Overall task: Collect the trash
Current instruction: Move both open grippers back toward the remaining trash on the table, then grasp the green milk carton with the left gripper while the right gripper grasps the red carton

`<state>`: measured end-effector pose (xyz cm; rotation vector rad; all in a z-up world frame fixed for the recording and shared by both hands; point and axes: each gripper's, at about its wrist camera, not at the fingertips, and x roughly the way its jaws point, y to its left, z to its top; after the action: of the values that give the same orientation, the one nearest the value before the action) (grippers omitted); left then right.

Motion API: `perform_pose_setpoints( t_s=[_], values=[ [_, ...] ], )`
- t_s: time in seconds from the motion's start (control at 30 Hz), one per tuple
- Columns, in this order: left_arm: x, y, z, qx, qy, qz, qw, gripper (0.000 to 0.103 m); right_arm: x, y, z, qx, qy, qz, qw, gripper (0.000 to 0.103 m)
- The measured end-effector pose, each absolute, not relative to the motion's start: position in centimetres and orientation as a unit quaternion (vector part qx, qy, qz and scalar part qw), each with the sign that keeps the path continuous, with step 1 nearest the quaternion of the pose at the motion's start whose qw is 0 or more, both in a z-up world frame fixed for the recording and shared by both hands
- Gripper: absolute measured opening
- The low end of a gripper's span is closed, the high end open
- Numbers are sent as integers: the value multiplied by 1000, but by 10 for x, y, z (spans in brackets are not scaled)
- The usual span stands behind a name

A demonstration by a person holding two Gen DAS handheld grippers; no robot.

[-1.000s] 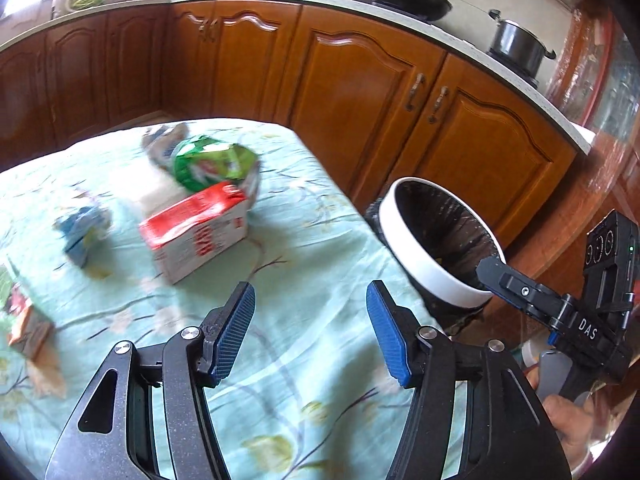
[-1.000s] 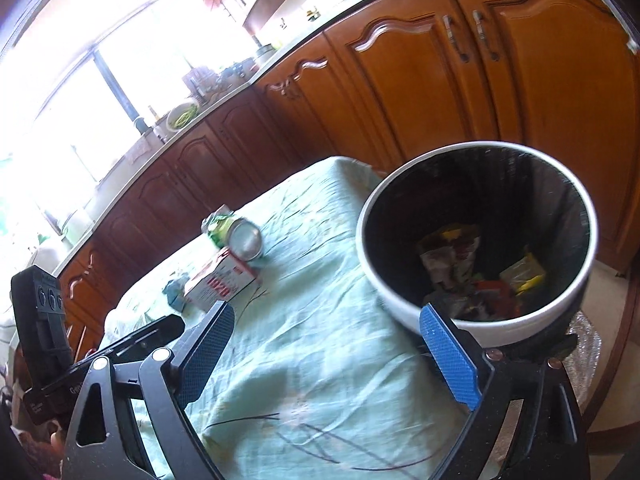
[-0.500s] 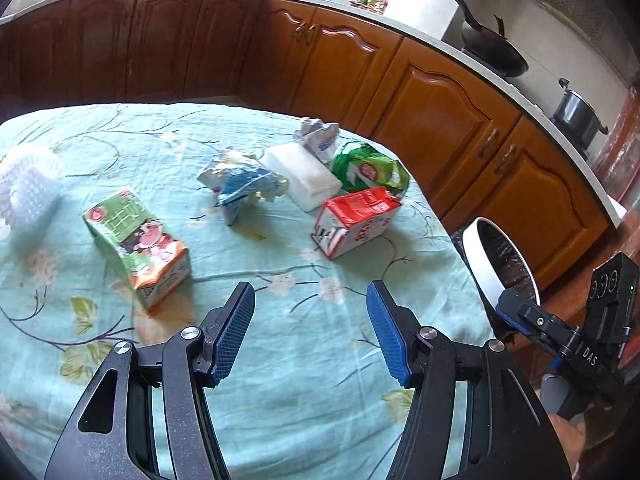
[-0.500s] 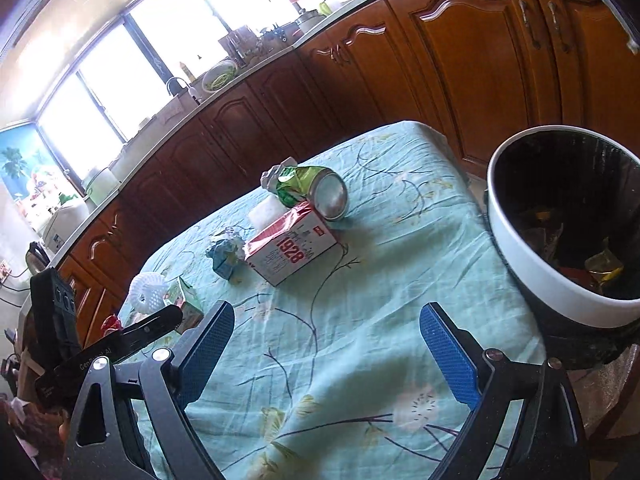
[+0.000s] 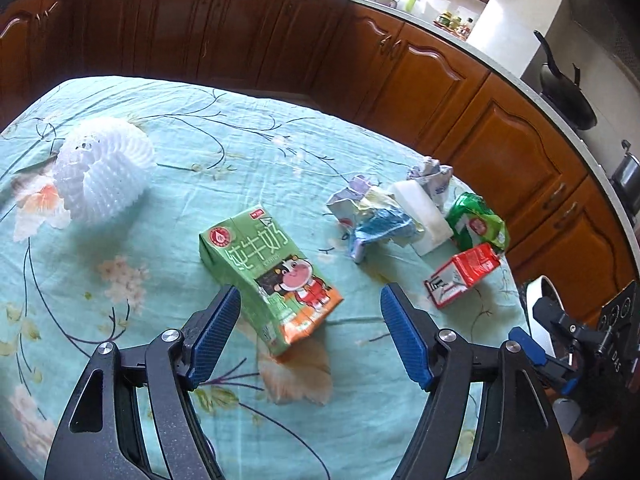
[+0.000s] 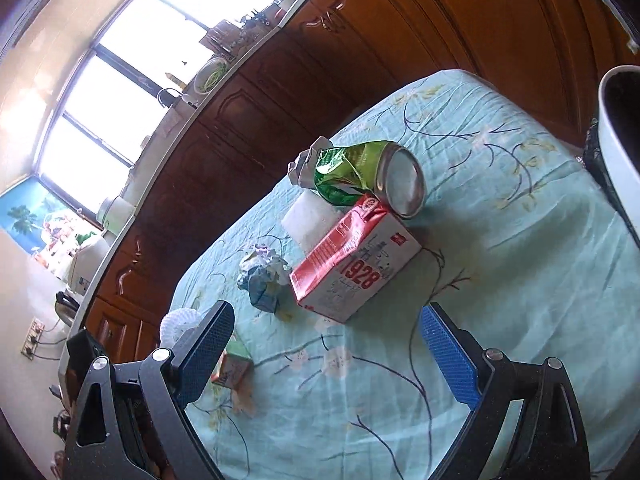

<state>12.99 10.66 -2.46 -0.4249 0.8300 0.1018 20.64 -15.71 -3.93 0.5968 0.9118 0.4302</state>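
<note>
A green milk carton (image 5: pixel 270 276) lies on the table just ahead of my open, empty left gripper (image 5: pixel 308 336). Farther right lie a crumpled blue-white wrapper (image 5: pixel 372 220), a white foam block (image 5: pixel 420 212), a crushed green can (image 5: pixel 478 222) and a red carton (image 5: pixel 464 274). In the right wrist view my right gripper (image 6: pixel 328 356) is open and empty, short of the red carton (image 6: pixel 354 260), the green can (image 6: pixel 368 178) and the wrapper (image 6: pixel 262 276). The white-rimmed bin (image 6: pixel 618 140) stands at the right edge.
A white foam fruit net (image 5: pixel 102 170) lies at the table's far left. The table has a teal flowered cloth (image 5: pixel 200 148). Brown kitchen cabinets (image 5: pixel 440 80) run behind it. The bin's rim (image 5: pixel 538 312) and my right gripper's body show at the left wrist view's right edge.
Both grippers have swung left, away from the bin, towards the trash on the table. The green carton now lies right before the left gripper; the bin has slid to the right edge.
</note>
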Motion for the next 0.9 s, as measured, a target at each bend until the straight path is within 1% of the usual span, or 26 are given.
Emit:
perform_pose_setpoints(
  t_s=[0.27, 0.3, 0.33, 0.43, 0.47, 0.53, 0.57, 0.6, 0.7, 0.9],
  values=[
    [162, 109, -38, -181, 422, 62, 886, 74, 245, -137, -57, 270, 459, 149, 833, 94],
    [165, 108, -39, -176, 424, 61, 887, 74, 246, -136, -60, 268, 461, 148, 833, 92],
    [167, 105, -41, -166, 424, 59, 888, 74, 246, -135, -61, 263, 462, 147, 834, 84],
    [171, 96, -44, -140, 428, 51, 891, 72, 242, -141, -62, 262, 459, 158, 834, 66],
    [172, 94, -44, -133, 428, 50, 892, 68, 240, -143, -60, 262, 458, 164, 833, 62],
    [172, 90, -44, -123, 427, 46, 895, 61, 234, -147, -51, 253, 453, 173, 837, 43],
    [172, 91, -44, -123, 426, 41, 895, 56, 230, -149, -46, 246, 450, 177, 840, 39],
    [171, 91, -44, -124, 425, 38, 896, 55, 227, -152, -42, 241, 448, 180, 842, 35],
    [169, 90, -41, -130, 422, 23, 897, 50, 216, -164, -35, 231, 449, 189, 842, 33],
    [154, 78, -33, -137, 422, -20, 896, 45, 193, -178, -29, 183, 461, 208, 843, 31]
  ],
)
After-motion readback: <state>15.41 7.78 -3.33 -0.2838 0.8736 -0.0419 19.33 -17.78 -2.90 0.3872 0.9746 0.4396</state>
